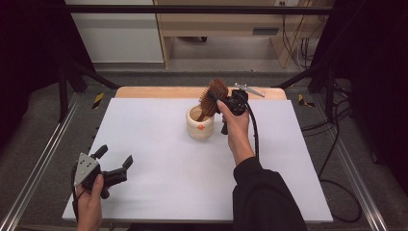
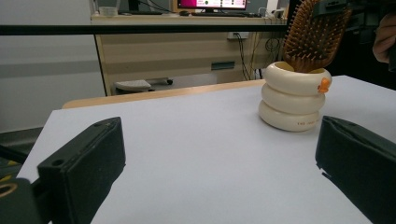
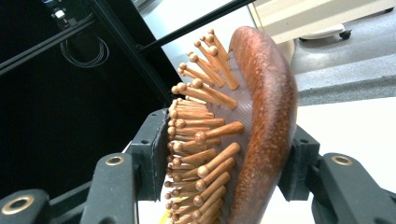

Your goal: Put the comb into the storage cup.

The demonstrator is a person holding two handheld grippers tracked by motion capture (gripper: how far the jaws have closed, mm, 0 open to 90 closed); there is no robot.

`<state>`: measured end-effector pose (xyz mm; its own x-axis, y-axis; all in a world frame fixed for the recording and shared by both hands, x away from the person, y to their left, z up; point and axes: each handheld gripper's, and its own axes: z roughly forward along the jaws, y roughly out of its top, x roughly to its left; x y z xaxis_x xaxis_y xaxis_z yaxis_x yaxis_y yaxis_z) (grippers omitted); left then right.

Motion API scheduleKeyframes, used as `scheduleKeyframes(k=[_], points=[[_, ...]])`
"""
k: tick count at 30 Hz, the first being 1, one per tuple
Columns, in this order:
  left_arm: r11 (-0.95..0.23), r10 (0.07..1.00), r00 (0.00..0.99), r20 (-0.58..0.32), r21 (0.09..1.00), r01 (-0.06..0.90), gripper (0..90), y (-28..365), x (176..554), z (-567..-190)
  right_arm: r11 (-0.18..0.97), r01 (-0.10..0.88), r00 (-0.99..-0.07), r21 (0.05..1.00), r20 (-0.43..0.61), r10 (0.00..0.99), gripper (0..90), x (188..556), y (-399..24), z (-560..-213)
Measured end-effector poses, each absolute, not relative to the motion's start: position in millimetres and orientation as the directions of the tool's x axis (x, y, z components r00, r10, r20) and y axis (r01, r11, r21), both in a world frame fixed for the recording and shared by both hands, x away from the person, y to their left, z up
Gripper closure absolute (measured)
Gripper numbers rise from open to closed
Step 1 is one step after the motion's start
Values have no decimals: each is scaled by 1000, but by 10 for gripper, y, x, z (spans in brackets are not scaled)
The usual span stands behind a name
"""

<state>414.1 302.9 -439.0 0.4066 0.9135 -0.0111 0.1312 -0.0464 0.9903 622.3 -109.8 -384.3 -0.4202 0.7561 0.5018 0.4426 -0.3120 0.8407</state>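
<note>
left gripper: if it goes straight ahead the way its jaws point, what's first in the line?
Probably nothing on the table nearby: between the open left gripper jaws lies bare white tabletop. The cream ringed cup with the wooden hairbrush stands right of centre, so it likely passes it, though depth is unclear.

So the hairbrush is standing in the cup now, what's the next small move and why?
Probably open the right tool a bit wider and draw it back: the hairbrush already stands handle-down in the cream ringed cup, yet its head sits between the jaws.

Wooden hairbrush (image 3: 266, 126) between tongs (image 3: 224, 158) — pins leftward, jaws flanking
</note>
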Motion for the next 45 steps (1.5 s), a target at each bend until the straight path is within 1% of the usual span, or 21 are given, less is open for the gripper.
scheduleKeyframes(k=[12, 20, 24, 33, 37, 45], points=[[-47, 913, 408, -11, 990, 132, 18, 3027, 4141, -4391, -314, 447, -422, 838, 507, 752, 419, 6224, -1103, -3837], [-50, 913, 407, -9, 990, 133, 18, 3022, 4138, -4393, -300, 459, -418, 836, 501, 758, 311, 6210, -1081, -3818], [-49, 913, 408, -9, 990, 132, 18, 3014, 4136, -4393, -299, 460, -415, 836, 500, 760, 271, 6197, -1077, -3775], [-52, 913, 409, -8, 989, 137, 18, 3012, 4156, -4403, -265, 455, -407, 850, 463, 787, 168, 6177, -1088, -3744], [-51, 913, 408, -9, 989, 136, 18, 3016, 4151, -4401, -255, 456, -404, 853, 454, 794, 144, 6165, -1099, -3740], [-52, 912, 409, -8, 989, 137, 18, 3018, 4161, -4401, -242, 434, -410, 868, 429, 805, 133, 6140, -1100, -3679]])
